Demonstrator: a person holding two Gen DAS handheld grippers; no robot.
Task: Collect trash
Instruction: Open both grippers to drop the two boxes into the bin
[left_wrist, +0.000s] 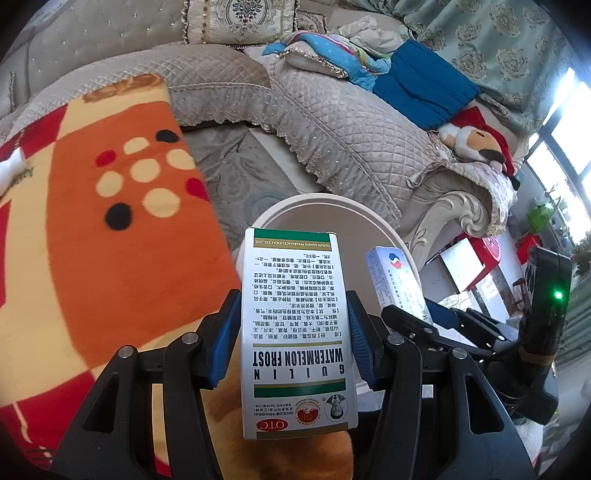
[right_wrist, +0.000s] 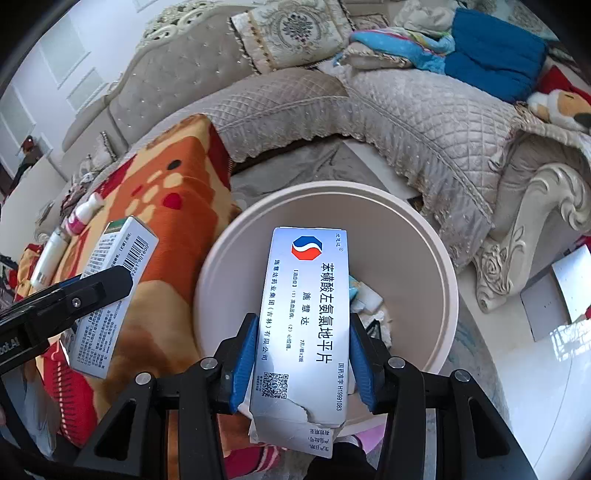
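Orange blanket (right_wrist: 173, 221) is spread at the left, and two small bottles (right_wrist: 79, 218) are left lying on it, probably trash not yet collected; what lies further left is too small to make out. Next, the green box (left_wrist: 295, 332) is clamped flat between the blue pads (left_wrist: 225, 339) of the left gripper (left_wrist: 293, 336), its far end tipped toward the bin (right_wrist: 424, 236), apparently so it can be dropped in. At the right, the white box (right_wrist: 306, 325) is pinched the same way by the right gripper (right_wrist: 303, 354) and is held directly over the bin's mouth. Its torn near end is partly cut off below. Some scraps (right_wrist: 365, 299) are seen in the bin, largely hidden behind the white box.
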